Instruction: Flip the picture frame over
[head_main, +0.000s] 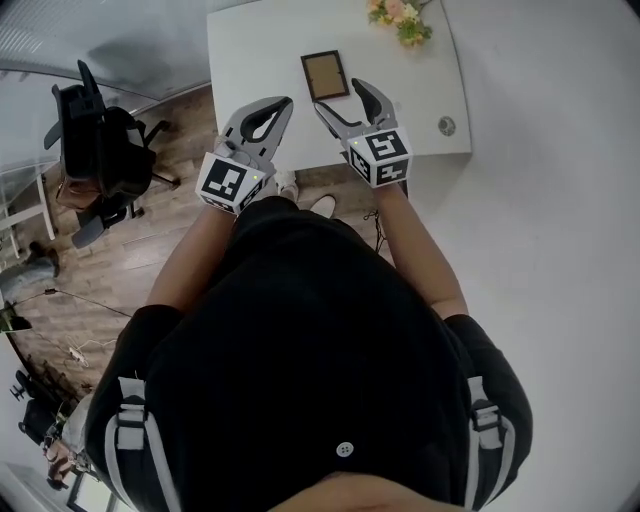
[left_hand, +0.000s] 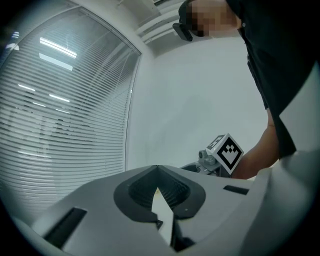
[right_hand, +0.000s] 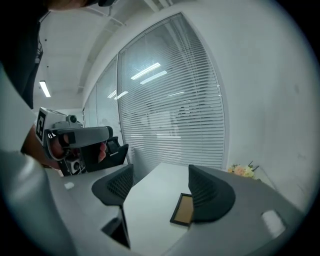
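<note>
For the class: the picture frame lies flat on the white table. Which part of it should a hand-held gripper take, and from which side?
Probably the near edge of the picture frame, approached from the person's side of the table. The frame lies flat, so only its thin rim offers a hold. The right hand-held gripper is open and already just short of that edge.

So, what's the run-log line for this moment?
picture frame: flat on white table, not held | right hand-held gripper: open at its near edge | left hand-held gripper: shut, empty
</note>
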